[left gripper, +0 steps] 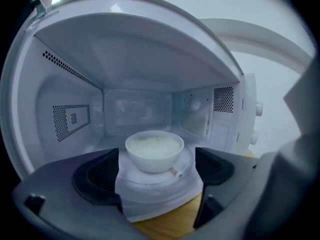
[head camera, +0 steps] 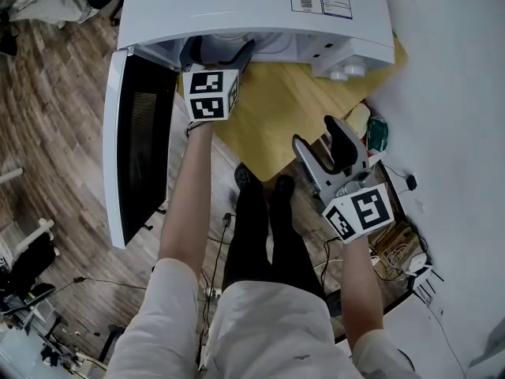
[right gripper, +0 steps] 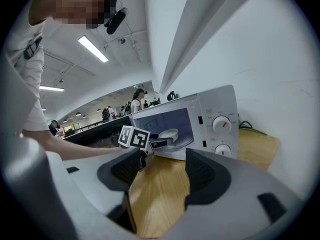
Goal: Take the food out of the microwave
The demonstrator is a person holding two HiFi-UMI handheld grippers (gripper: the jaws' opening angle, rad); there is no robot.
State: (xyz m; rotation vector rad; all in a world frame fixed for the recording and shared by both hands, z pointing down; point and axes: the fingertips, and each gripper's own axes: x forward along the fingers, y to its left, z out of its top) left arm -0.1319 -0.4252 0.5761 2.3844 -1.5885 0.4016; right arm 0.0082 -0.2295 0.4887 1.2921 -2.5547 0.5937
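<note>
A white bowl of rice (left gripper: 153, 151) sits on the glass turntable (left gripper: 150, 184) inside the white microwave (head camera: 260, 6). My left gripper (left gripper: 155, 173) is at the cavity mouth. It is open, its jaws spread to either side of the bowl and short of it, touching nothing. In the head view the left gripper (head camera: 221, 52) reaches under the microwave's top edge. My right gripper (head camera: 314, 133) hangs open and empty over the wooden table (head camera: 292, 109), to the right of the microwave's front. From the right gripper view the bowl (right gripper: 169, 134) shows through the open front.
The microwave door (head camera: 138, 148) stands swung fully open at the left. A white wall (head camera: 458, 93) runs along the right. Small items and cables (head camera: 394, 243) lie beside the table's right edge. The control knobs (right gripper: 222, 125) face the right gripper.
</note>
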